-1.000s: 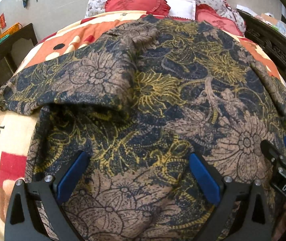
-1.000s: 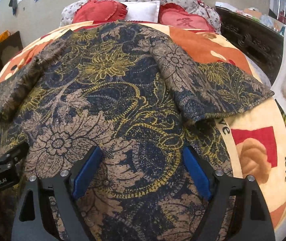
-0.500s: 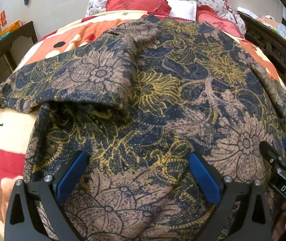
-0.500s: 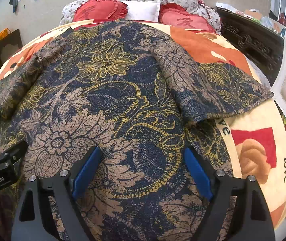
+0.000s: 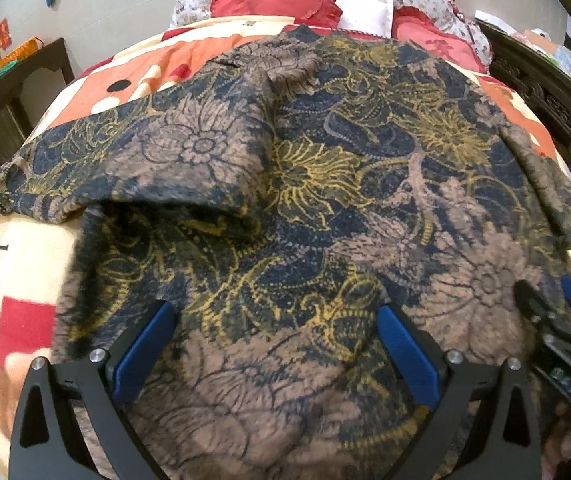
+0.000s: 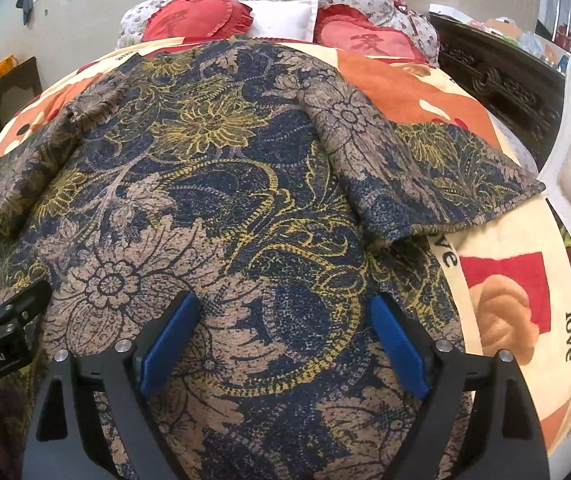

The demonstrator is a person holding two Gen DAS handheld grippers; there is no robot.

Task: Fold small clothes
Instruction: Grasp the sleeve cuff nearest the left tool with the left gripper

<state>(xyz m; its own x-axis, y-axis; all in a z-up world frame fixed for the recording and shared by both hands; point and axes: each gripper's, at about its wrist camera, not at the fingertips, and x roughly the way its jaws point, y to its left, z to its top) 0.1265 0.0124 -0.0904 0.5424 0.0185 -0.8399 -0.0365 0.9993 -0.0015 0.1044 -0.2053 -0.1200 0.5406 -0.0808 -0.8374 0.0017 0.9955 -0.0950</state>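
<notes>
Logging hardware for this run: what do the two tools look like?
Both match: the left tool and right tool have black angular fingers with silver screws and blue pads. White lettering marks the left tool's body; no cables or sleeves visible.

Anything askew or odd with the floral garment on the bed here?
Nothing stands out. The floral garment lies spread on the blanket, both sleeves out sideways, a few soft wrinkles. The left gripper and right gripper are open over its hem.
</notes>
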